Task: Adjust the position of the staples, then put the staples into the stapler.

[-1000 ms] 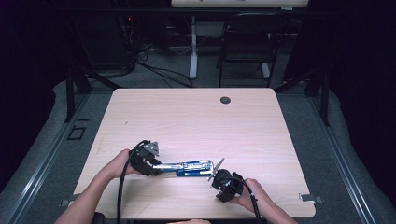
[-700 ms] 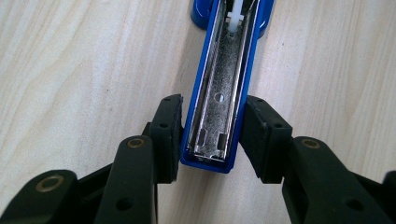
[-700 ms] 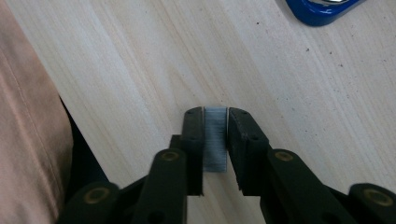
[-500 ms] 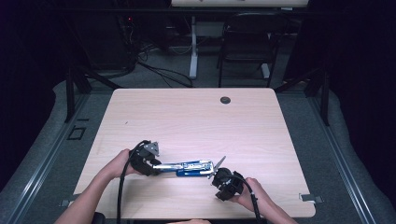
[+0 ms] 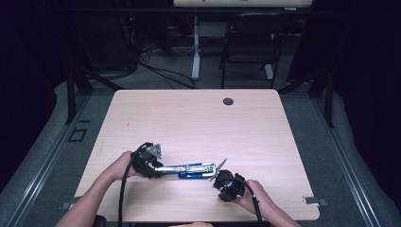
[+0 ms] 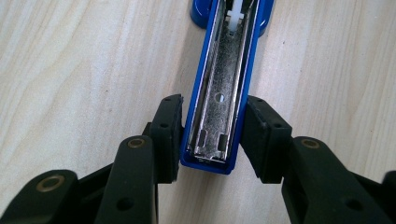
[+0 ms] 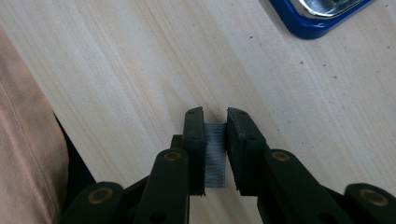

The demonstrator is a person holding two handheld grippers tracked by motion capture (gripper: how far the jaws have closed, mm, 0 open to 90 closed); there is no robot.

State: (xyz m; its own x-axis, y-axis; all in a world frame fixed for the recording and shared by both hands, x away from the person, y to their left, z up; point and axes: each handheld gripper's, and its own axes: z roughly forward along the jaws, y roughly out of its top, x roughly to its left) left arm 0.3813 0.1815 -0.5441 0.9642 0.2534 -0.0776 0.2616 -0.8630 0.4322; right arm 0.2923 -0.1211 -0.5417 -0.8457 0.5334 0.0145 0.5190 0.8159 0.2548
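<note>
A blue stapler lies opened flat on the wooden table near the front edge, its metal staple channel facing up. My left gripper is shut on the stapler's left end, and in the left gripper view its pads press both blue sides. My right gripper hovers just off the stapler's right end, low over the table. It is shut on a short grey strip of staples, held upright between the pads. A blue corner of the stapler sits beyond the right gripper.
A small black grommet sits near the table's far edge. A dark chair and floor cables lie beyond the table. The person's clothing is at the left of the right gripper view.
</note>
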